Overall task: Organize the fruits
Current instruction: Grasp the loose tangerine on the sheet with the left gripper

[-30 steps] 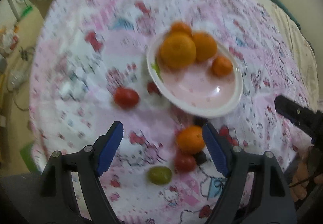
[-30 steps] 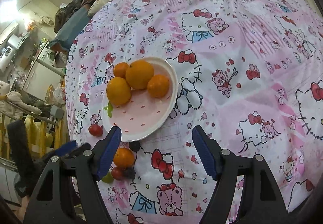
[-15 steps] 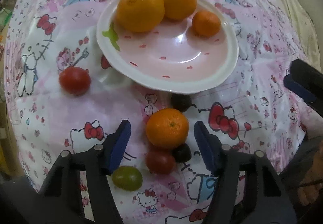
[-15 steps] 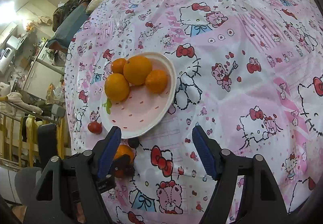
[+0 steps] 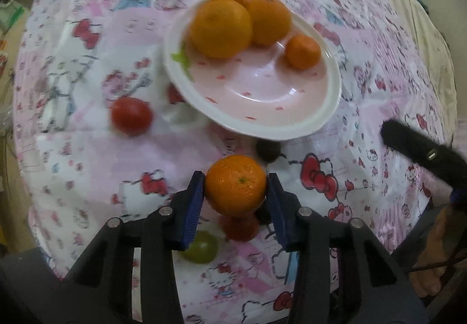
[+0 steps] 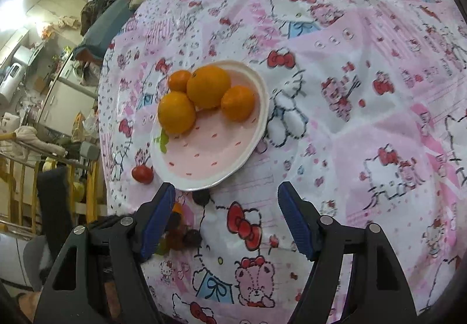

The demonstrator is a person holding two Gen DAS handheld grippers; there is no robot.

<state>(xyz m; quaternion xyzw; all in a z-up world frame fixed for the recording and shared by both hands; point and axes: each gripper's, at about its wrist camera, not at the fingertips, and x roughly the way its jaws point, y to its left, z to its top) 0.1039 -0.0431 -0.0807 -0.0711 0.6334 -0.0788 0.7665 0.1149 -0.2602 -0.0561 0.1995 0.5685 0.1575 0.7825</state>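
Step in hand: picking up a loose mandarin [image 5: 235, 184] from the cloth [image 5: 87, 148], just below the plate [image 5: 329, 119], which bears four oranges [image 5: 220, 27]. Next, I judge: lift clear of the small fruit beside it, carry to the plate. Left gripper [image 5: 235, 192] is closing, pads touching the mandarin's sides. Right gripper [image 6: 226, 213] hangs wide, empty.

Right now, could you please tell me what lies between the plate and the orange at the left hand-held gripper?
In the left wrist view, one small dark fruit sits between the orange and the plate rim.
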